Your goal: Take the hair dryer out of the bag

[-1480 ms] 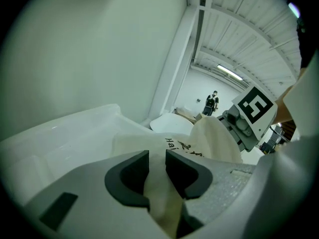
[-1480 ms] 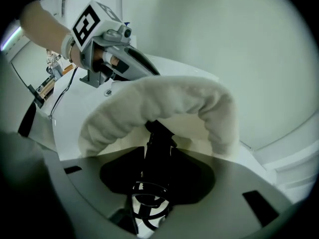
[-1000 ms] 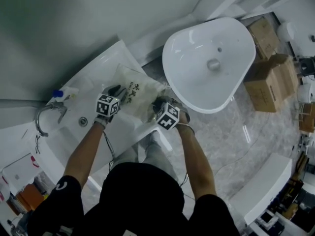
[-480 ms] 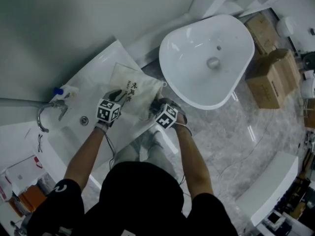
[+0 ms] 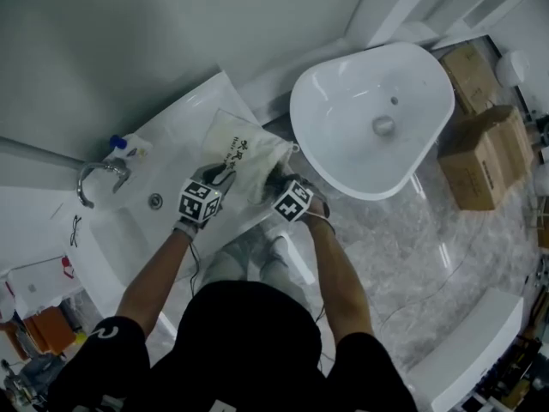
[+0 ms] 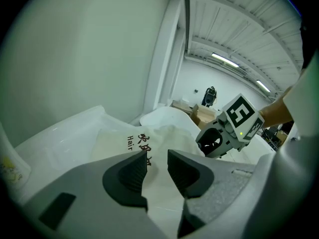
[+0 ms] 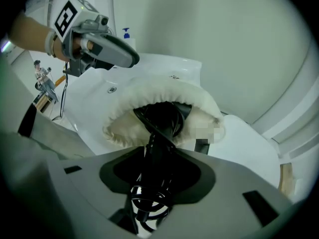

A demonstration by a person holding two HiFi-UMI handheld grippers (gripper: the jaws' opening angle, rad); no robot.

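Observation:
A cream drawstring bag (image 5: 243,154) with dark print lies on the white counter (image 5: 176,131). The black hair dryer (image 7: 162,119) sticks out of the bag's gathered mouth (image 7: 122,117), its handle and coiled cord pointing toward me. My right gripper (image 7: 155,176) has just been closing and is shut on that handle at the bag's mouth (image 5: 276,180). My left gripper (image 6: 157,166) hovers over the printed side of the bag (image 6: 149,141), its jaws a narrow gap apart with nothing pinched. In the right gripper view the left gripper (image 7: 130,59) is clear of the cloth.
A chrome faucet (image 5: 96,178), a blue-capped bottle (image 5: 129,148) and a drain (image 5: 155,201) sit at the counter's left. A white oval basin (image 5: 343,136) stands close on the right. Cardboard boxes (image 5: 480,153) are stacked on the marble floor beyond it.
My left gripper has moved along the bag toward the right gripper and risen. The right gripper stays at the bag's mouth. The bag lies flatter than a second ago.

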